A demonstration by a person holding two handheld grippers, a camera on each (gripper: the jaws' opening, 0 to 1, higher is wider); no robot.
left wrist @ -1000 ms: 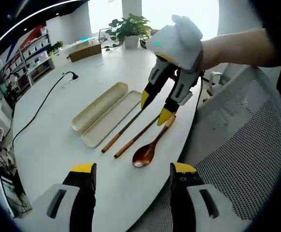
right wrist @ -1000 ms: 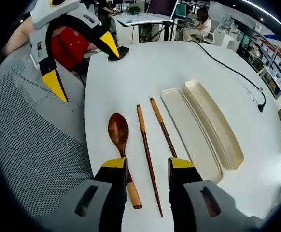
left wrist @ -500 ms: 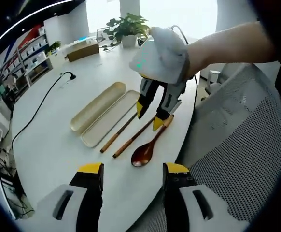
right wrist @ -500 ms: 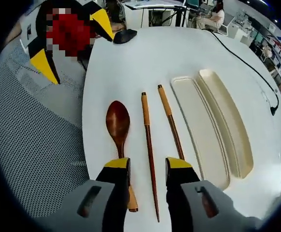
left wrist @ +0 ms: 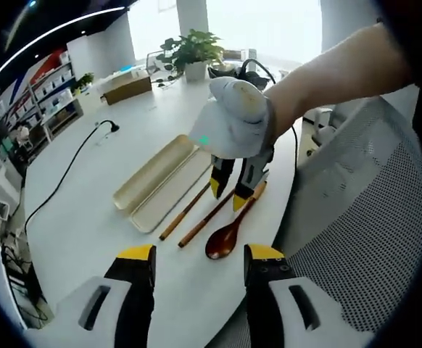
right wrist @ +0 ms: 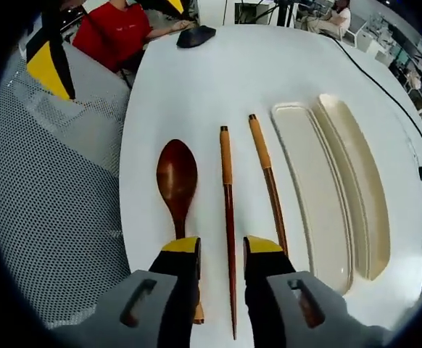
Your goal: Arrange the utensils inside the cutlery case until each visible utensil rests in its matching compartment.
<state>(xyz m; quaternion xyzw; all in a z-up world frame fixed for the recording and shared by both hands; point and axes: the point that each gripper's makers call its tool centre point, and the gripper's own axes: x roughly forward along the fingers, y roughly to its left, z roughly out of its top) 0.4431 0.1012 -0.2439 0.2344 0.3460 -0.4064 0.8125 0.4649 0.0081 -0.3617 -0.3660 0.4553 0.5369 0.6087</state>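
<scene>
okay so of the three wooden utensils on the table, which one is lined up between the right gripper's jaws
The middle one: the chopstick beside the wooden spoon. Its thin end runs between the right gripper's jaws; the other chopstick, nearer the case, passes outside them.

The right gripper hangs low over the chopsticks and spoon, blocking access from above. The open case beside them lies unobstructed, with bare white table beyond; a mesh chair crowds the table edge.

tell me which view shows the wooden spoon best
The right gripper view: the wooden spoon lies close below the camera, bowl and neck plain, though the right tool covers part of its handle. In the left gripper view the spoon is smaller, farther off, its handle end under the right tool.
</scene>
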